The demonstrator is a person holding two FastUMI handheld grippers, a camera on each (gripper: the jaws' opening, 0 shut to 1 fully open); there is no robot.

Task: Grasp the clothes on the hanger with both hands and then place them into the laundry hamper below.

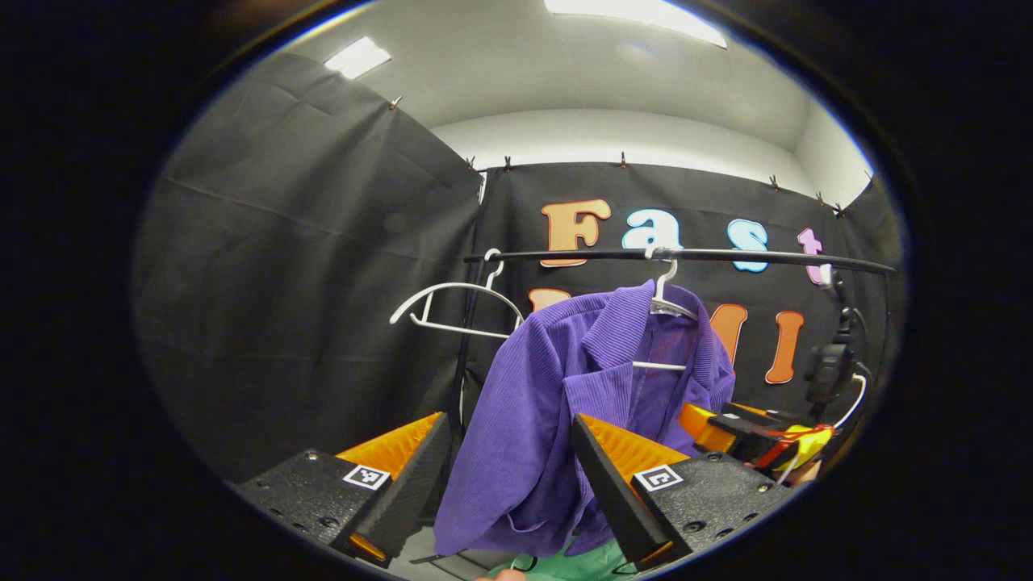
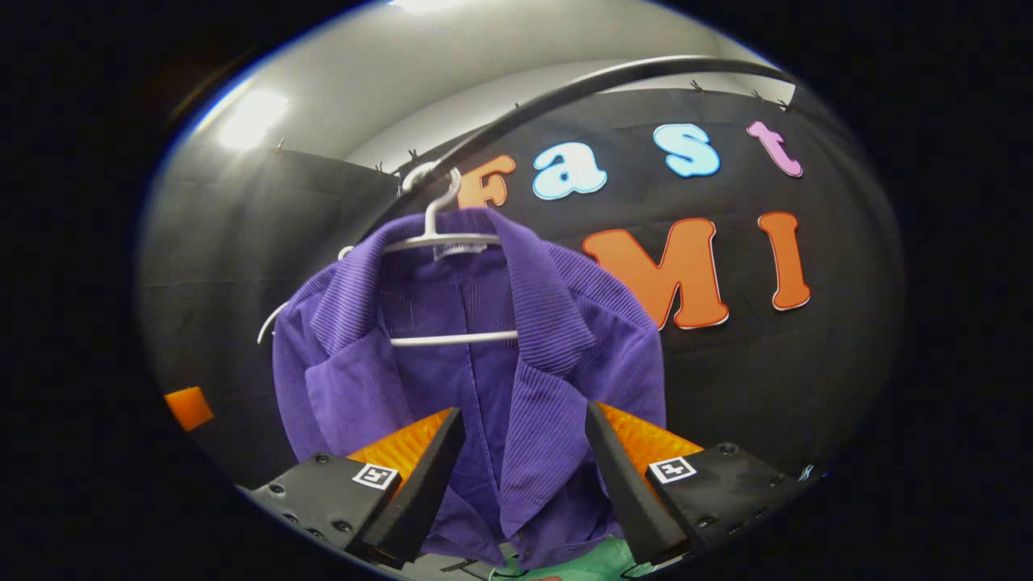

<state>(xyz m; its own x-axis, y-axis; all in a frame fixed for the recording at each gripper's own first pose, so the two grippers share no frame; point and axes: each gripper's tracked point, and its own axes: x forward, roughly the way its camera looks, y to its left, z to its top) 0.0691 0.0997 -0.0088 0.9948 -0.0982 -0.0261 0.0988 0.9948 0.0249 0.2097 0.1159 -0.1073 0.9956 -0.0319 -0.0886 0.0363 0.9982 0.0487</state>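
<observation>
Left claw (image 1: 508, 484): wide, empty, at the purple jacket (image 1: 557, 403) hem.
Right claw (image 2: 520, 476): wide, straddling the jacket's front, not pinching.
Risk: the white hanger (image 2: 452, 242) could snag inside the jacket, dragging on the rail (image 1: 686, 255).

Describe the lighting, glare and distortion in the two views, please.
Left gripper view: ceiling lights glare bright, the clothes rail bows slightly, the purple jacket looks sharp. Right gripper view: one soft blown-out ceiling light, the rail curves strongly; the jacket is evenly lit.

black cloth walls (image 1: 323, 242), white ceiling (image 1: 565, 73), ceiling lights (image 1: 357, 56)
</observation>
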